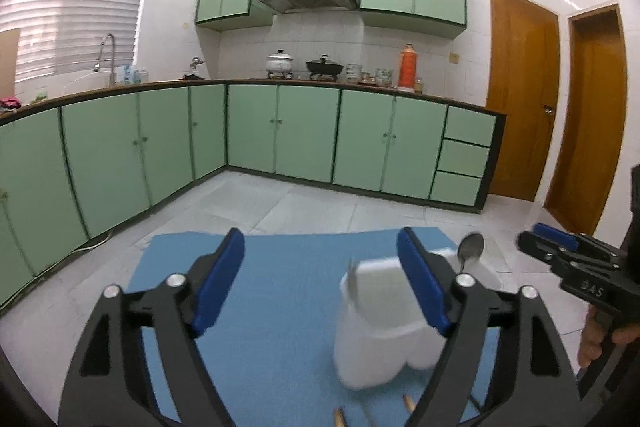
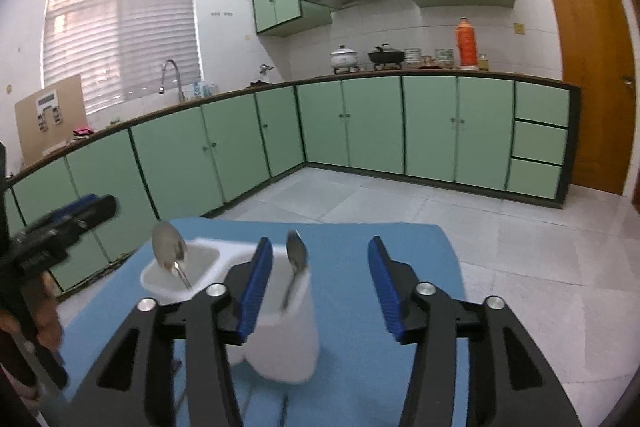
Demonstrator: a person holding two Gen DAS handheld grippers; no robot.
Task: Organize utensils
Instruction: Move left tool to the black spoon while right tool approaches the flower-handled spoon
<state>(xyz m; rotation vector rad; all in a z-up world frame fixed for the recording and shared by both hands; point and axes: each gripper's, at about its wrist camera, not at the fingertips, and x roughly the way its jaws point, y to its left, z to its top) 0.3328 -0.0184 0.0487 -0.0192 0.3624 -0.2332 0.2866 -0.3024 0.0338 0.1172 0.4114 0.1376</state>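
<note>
Meanwhile, white holder (image 2: 276,327) stood on blue mat (image 2: 400,247), two spoons (image 2: 297,259) inside. Left gripper (image 1: 320,279) and right gripper (image 2: 316,283) fingers spread, empty. Risk: near finger beside holder could tip it.

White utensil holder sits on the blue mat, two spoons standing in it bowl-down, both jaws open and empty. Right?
Not quite: the spoons stand bowl-up, handles down in the compartments. The right wrist view shows one spoon in the left compartment and another spoon in the right one. The rest holds: the white utensil holder sits on the blue mat, and the left gripper and right gripper have open, empty jaws.
</note>
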